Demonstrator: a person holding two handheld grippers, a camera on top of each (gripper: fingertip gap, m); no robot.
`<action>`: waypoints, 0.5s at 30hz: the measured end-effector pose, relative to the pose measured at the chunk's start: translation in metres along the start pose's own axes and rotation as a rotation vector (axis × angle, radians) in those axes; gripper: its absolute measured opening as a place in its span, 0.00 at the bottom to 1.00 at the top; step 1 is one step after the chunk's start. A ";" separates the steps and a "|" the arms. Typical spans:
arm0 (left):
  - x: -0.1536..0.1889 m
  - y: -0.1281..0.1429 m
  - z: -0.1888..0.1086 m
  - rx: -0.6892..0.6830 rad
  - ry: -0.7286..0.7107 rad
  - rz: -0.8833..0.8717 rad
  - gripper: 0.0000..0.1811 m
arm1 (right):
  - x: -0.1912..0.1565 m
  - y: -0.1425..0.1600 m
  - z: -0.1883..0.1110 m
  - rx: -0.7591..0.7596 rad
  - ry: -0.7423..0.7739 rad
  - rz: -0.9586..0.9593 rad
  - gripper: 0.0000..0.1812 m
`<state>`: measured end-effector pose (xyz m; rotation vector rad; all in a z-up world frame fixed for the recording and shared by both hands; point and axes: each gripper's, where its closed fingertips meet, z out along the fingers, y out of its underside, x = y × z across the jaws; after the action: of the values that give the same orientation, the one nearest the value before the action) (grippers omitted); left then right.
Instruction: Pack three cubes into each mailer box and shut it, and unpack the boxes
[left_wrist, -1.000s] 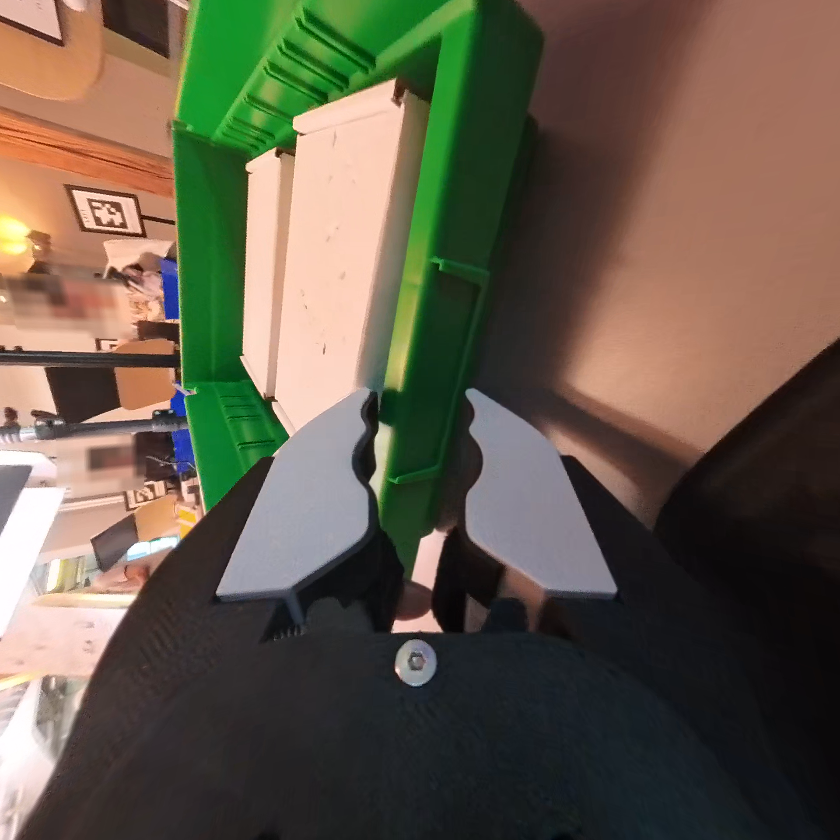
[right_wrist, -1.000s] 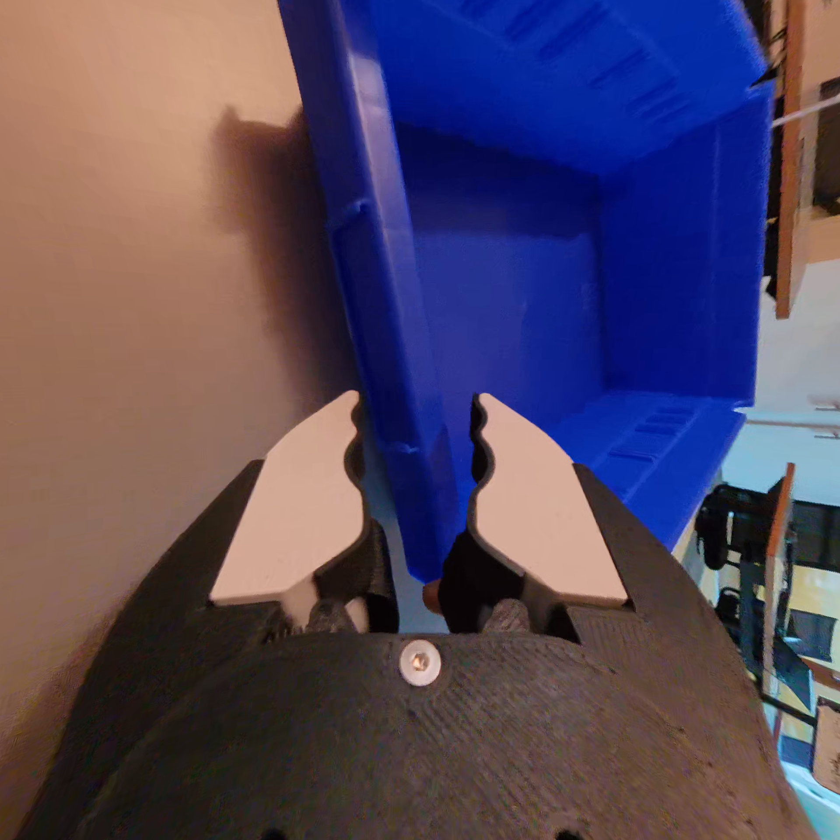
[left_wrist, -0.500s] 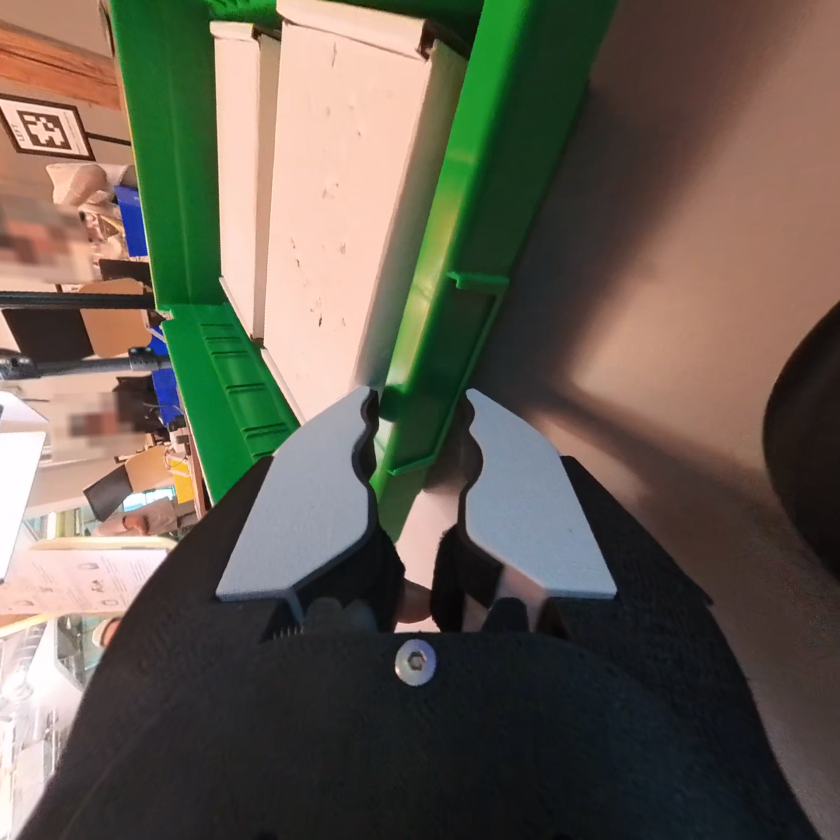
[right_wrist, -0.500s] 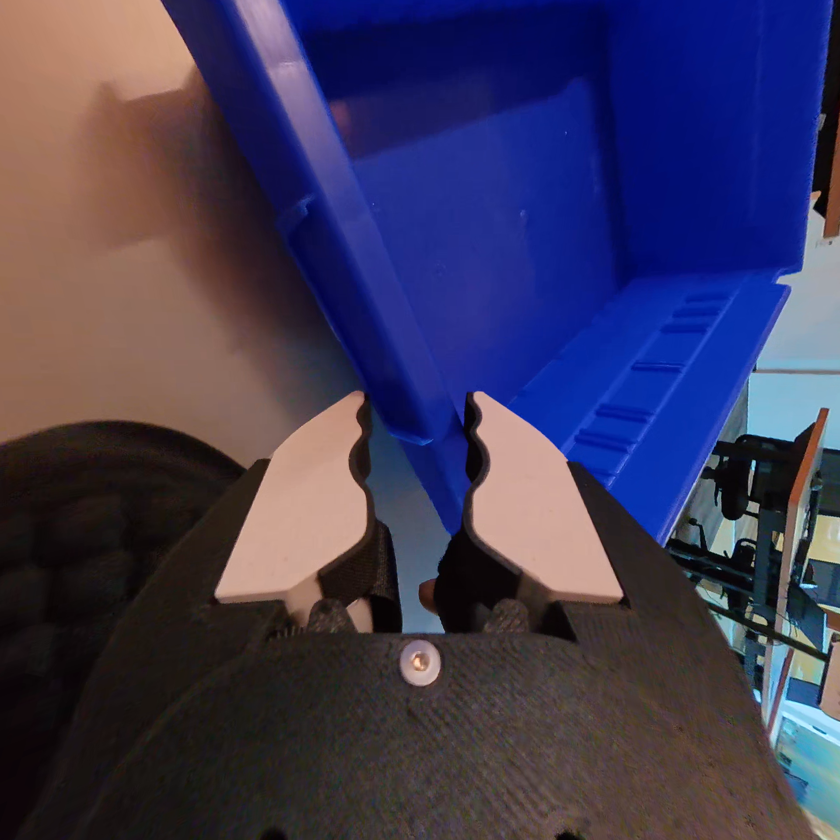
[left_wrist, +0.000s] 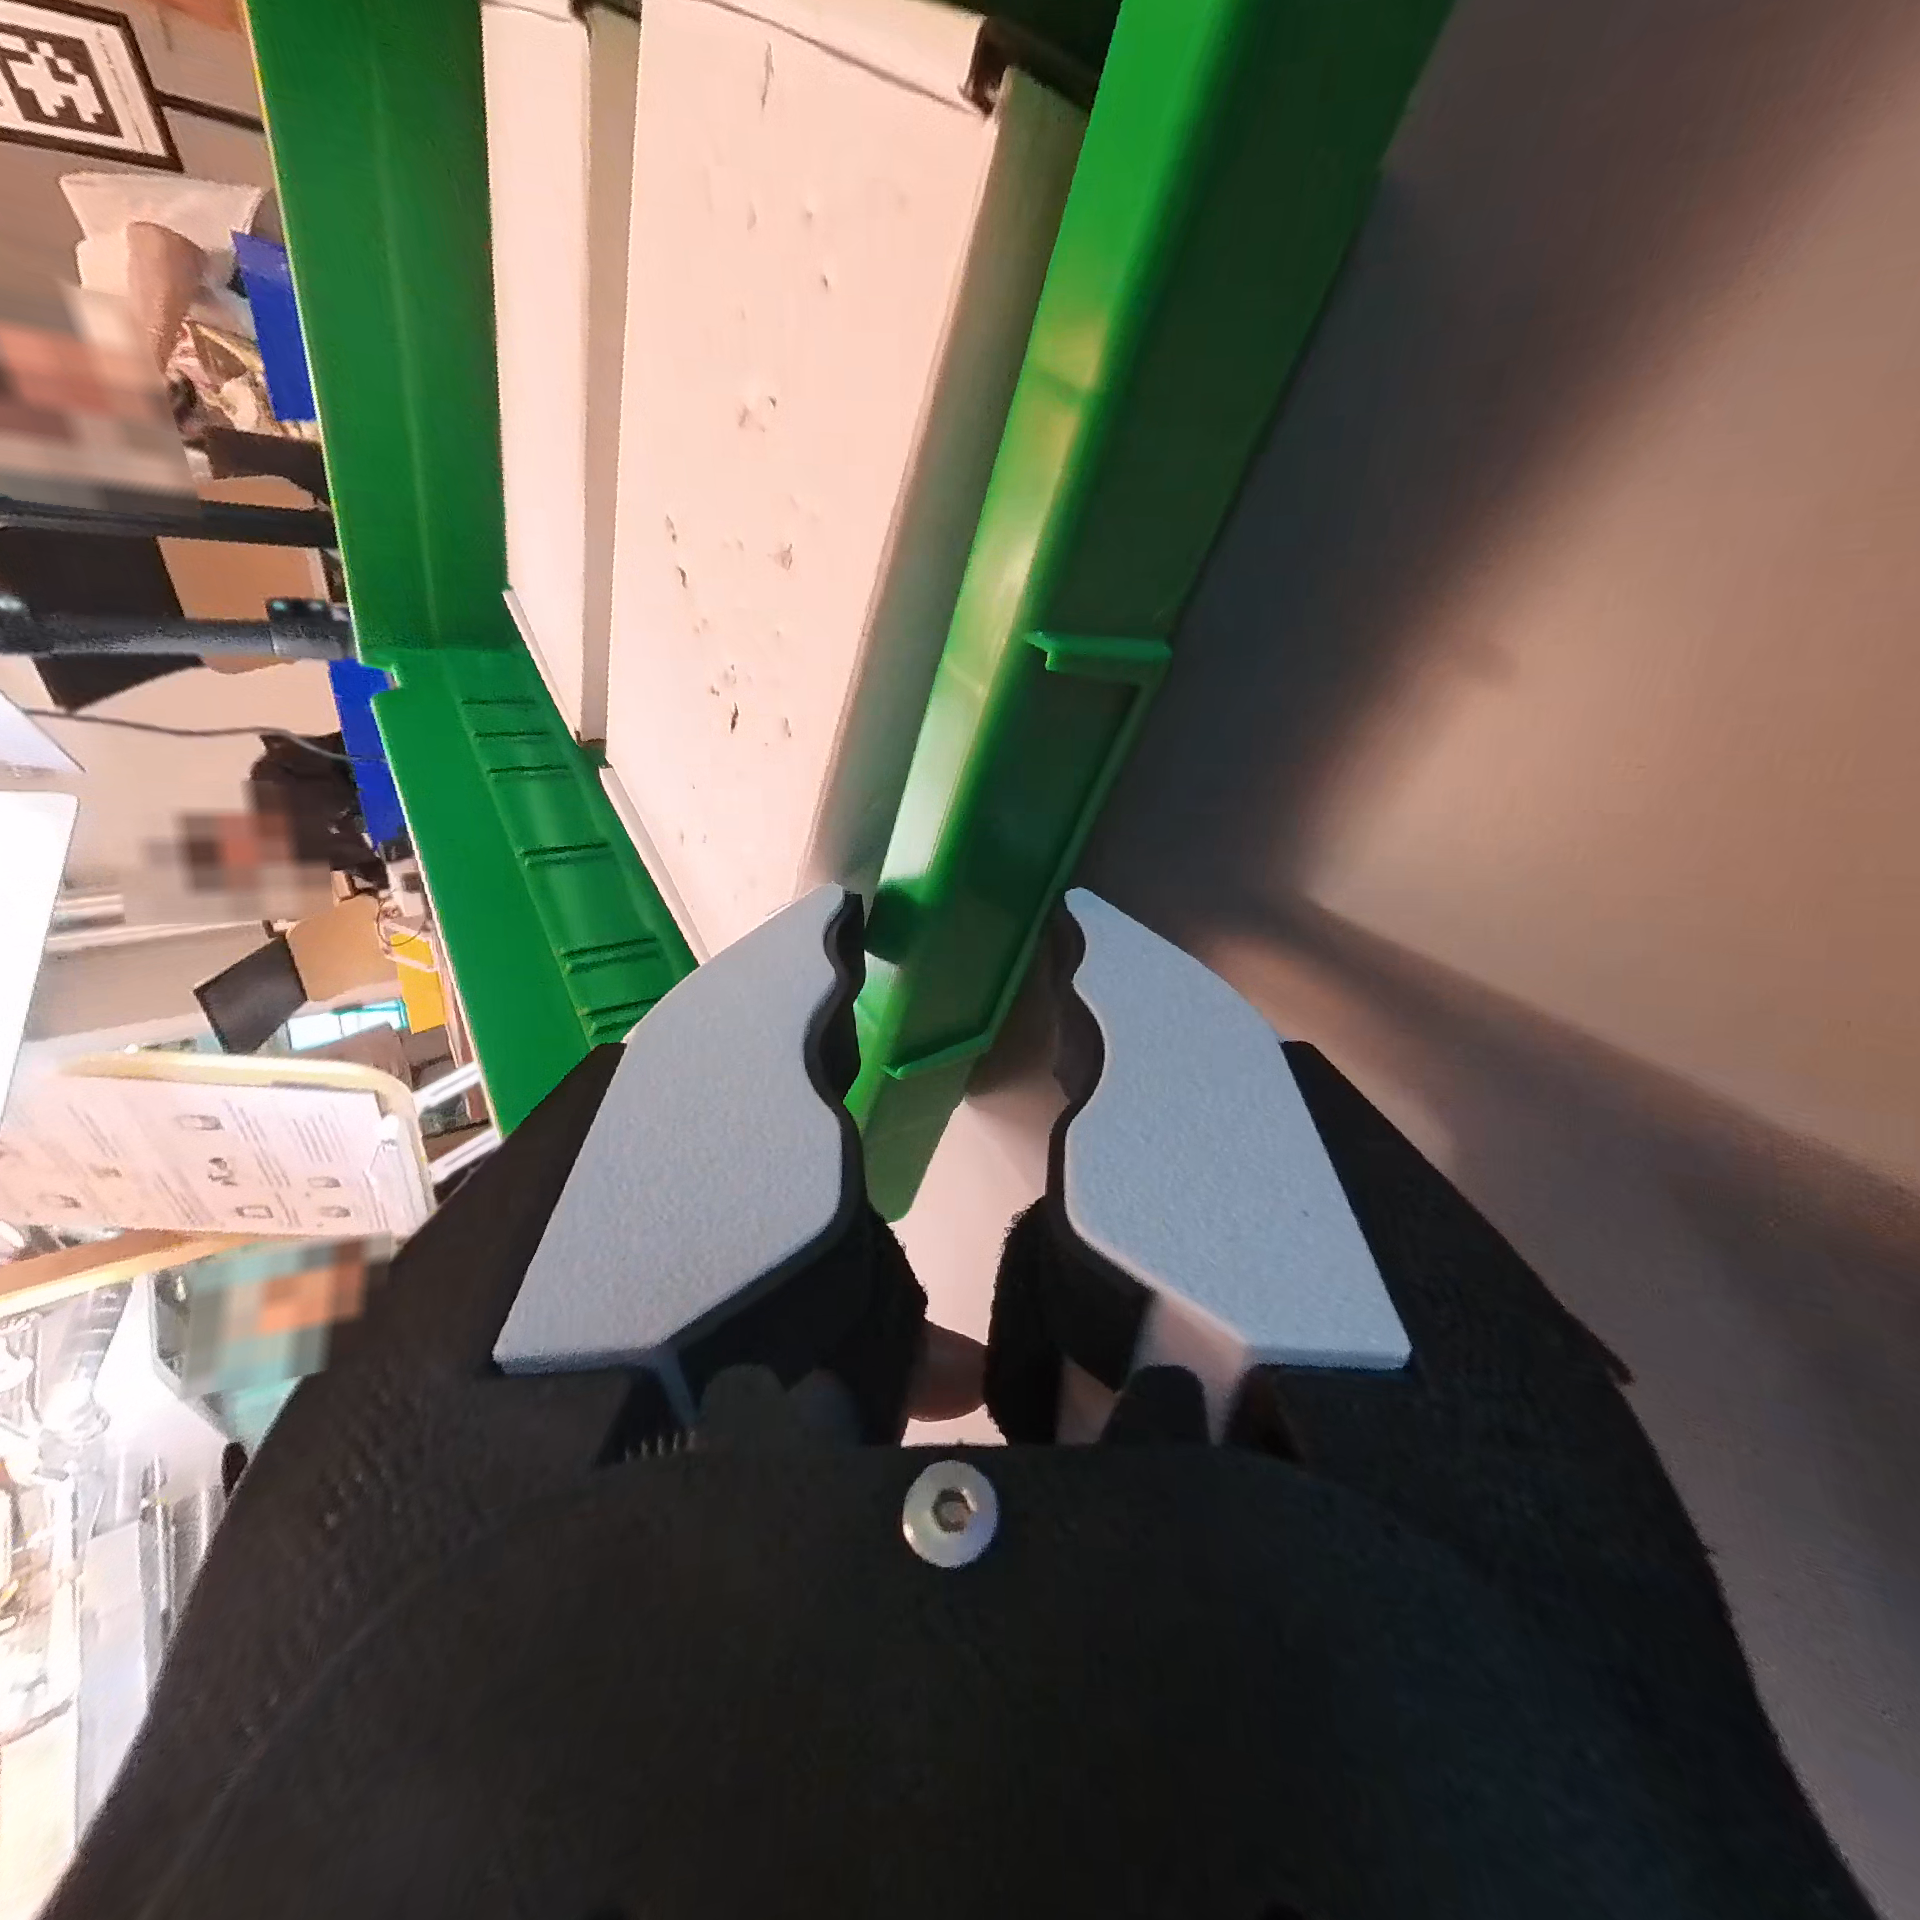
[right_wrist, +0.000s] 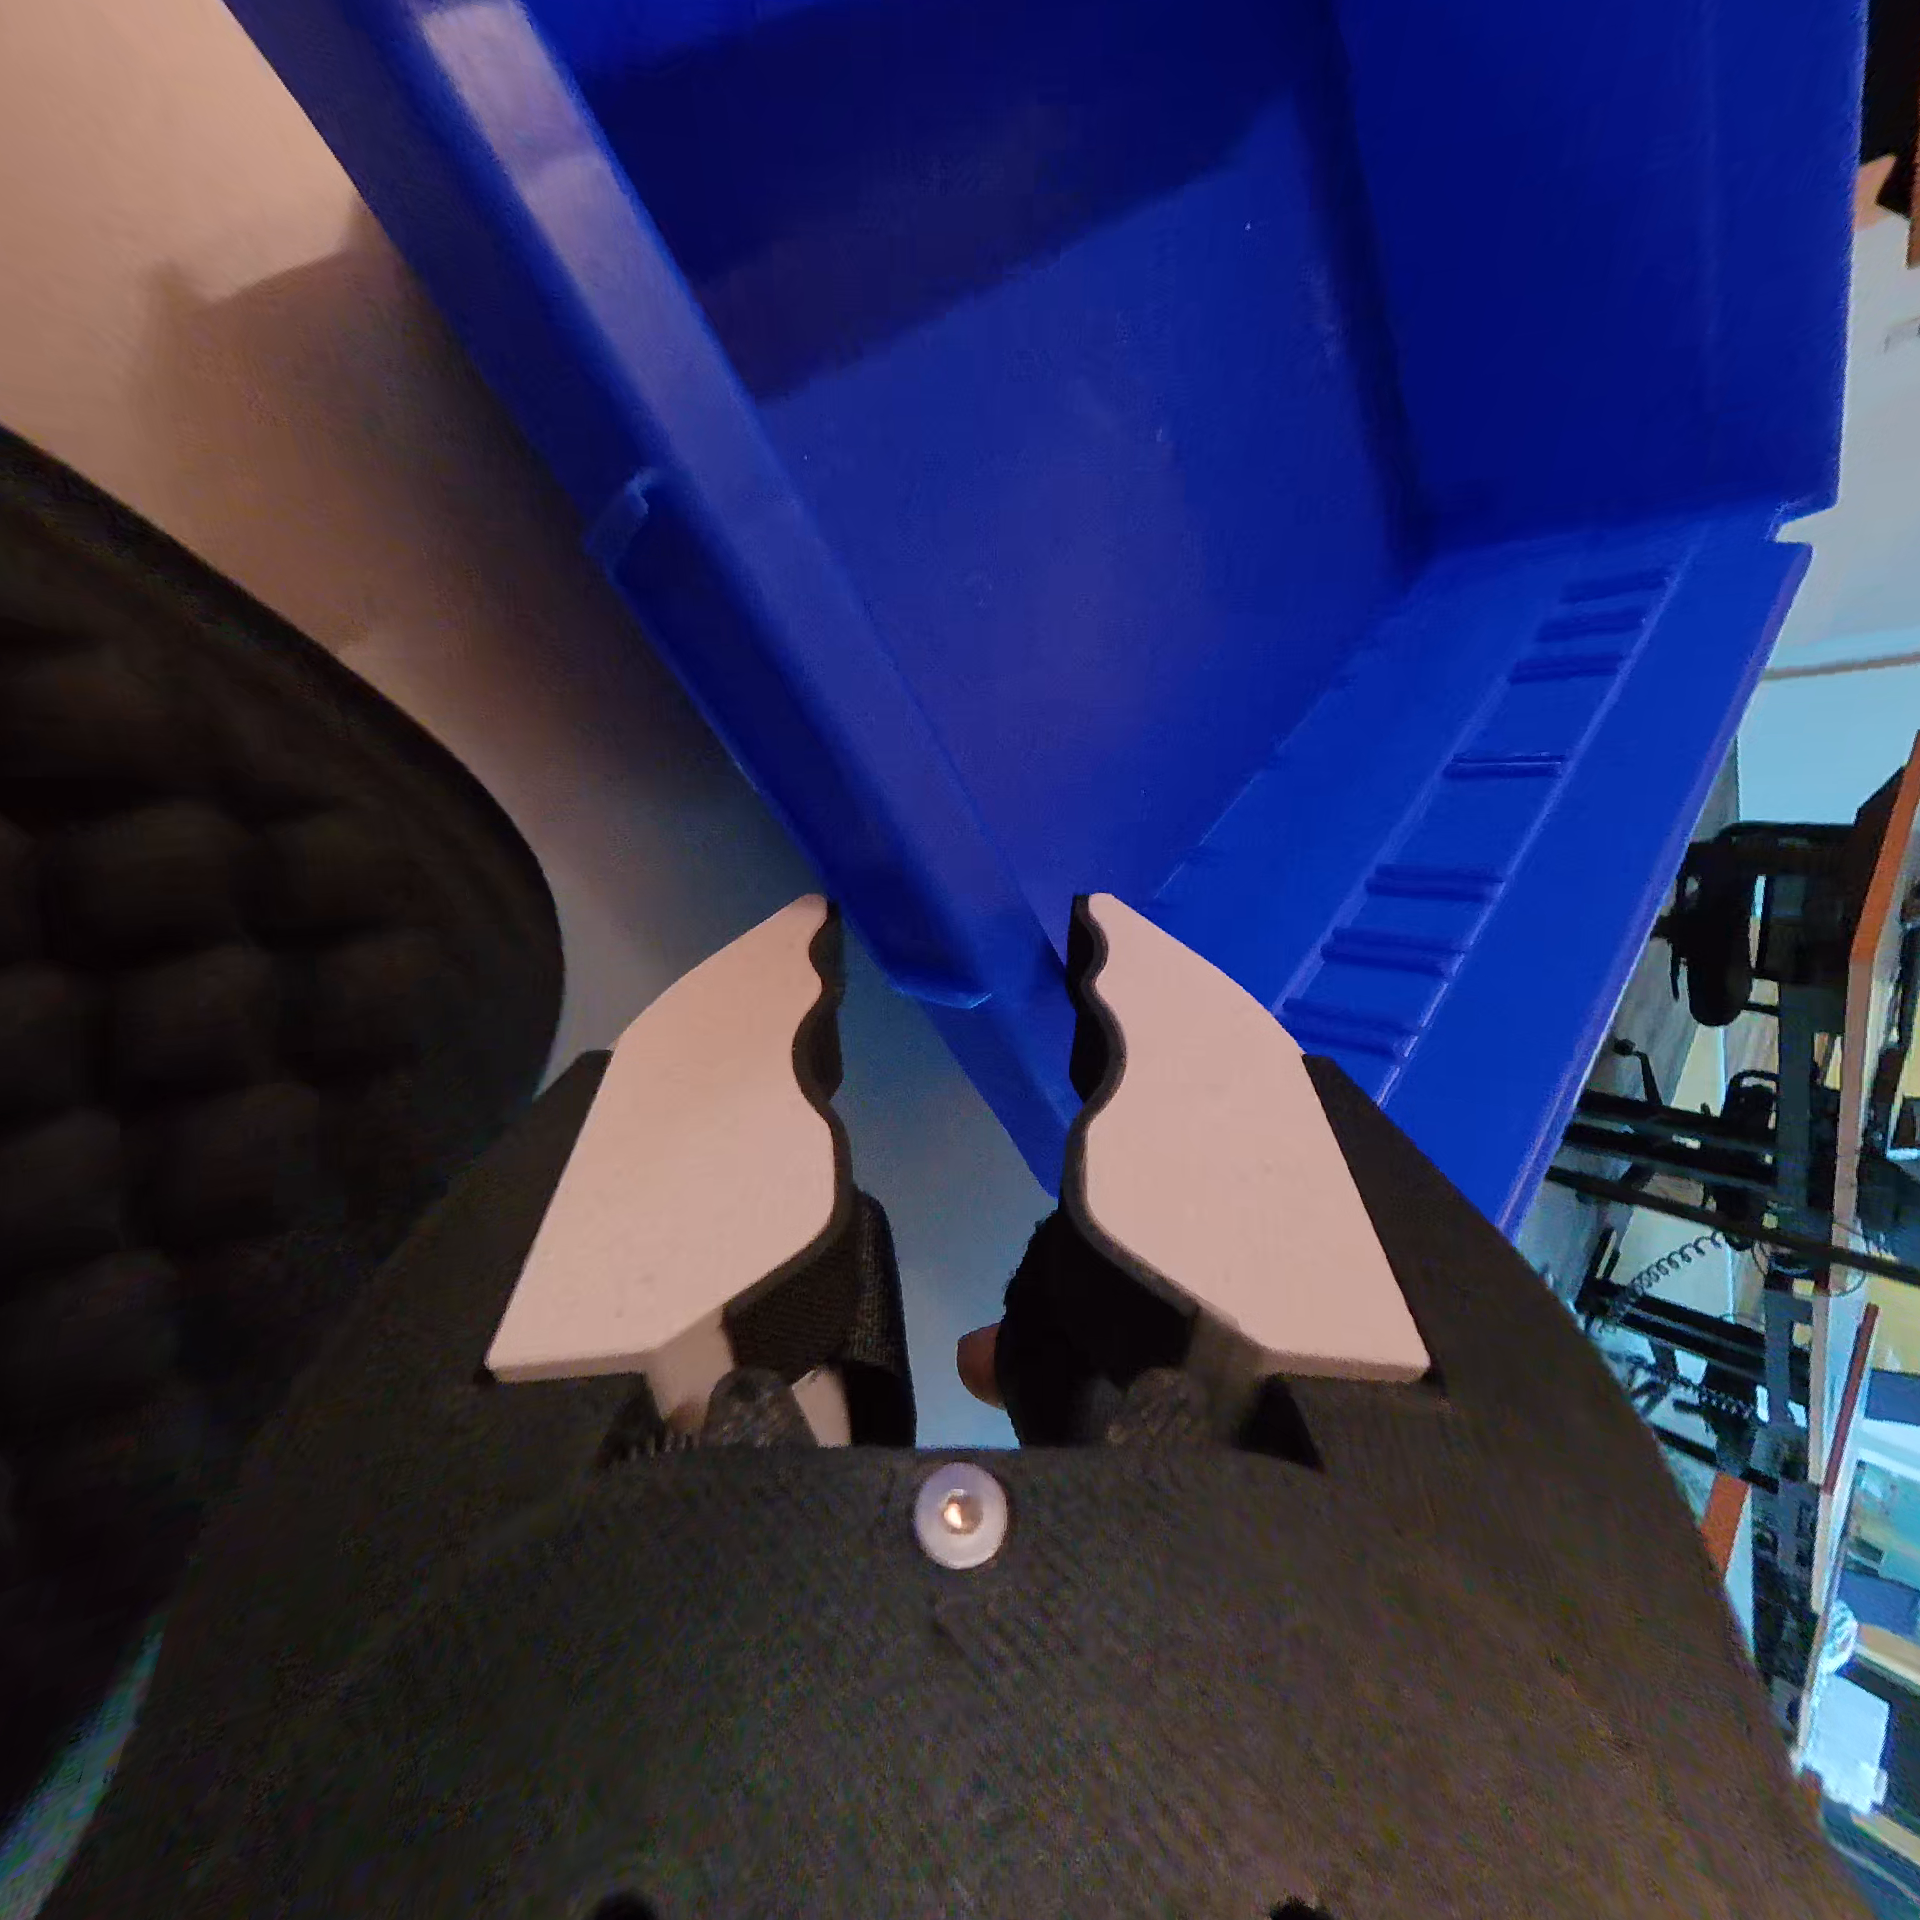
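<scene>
A green plastic bin (left_wrist: 1049, 582) holds two white mailer boxes, one large face toward me (left_wrist: 790, 468) and a second behind it (left_wrist: 540, 364), both closed. My left gripper (left_wrist: 961, 925) has its fingers on either side of the green bin's side wall and is shut on it. In the right wrist view a blue plastic bin (right_wrist: 1091, 582) shows an empty inside. My right gripper (right_wrist: 951, 925) clamps the blue bin's side wall near its corner. No cubes are in view.
Both bins rest on a plain tan table (left_wrist: 1558, 623), which also shows in the right wrist view (right_wrist: 260, 312). A dark, bumpy rounded object (right_wrist: 208, 935) lies close to the left of the right gripper. Background clutter, stands and people sit beyond the table (left_wrist: 156, 727). The gap from one gripper's tips to the other's is roughly 60 cm.
The blue bin has swung and slid in my right gripper, so the grip now sits near its corner. The dark object has come in at the left. The green bin looms closer.
</scene>
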<state>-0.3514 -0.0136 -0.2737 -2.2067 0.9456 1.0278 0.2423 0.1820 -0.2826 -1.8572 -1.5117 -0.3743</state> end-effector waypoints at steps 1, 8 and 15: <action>0.000 0.005 -0.001 -0.007 0.000 -0.001 0.19 | 0.002 0.006 -0.001 -0.008 0.003 0.006 0.23; 0.000 0.036 -0.011 -0.047 -0.005 -0.001 0.19 | 0.012 0.057 -0.017 -0.076 0.013 0.044 0.23; 0.004 0.060 -0.024 -0.062 0.003 0.021 0.19 | 0.011 0.107 -0.040 -0.127 0.009 0.067 0.23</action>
<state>-0.3853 -0.0691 -0.2732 -2.2534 0.9527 1.0770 0.3537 0.1560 -0.2832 -1.9967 -1.4455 -0.4558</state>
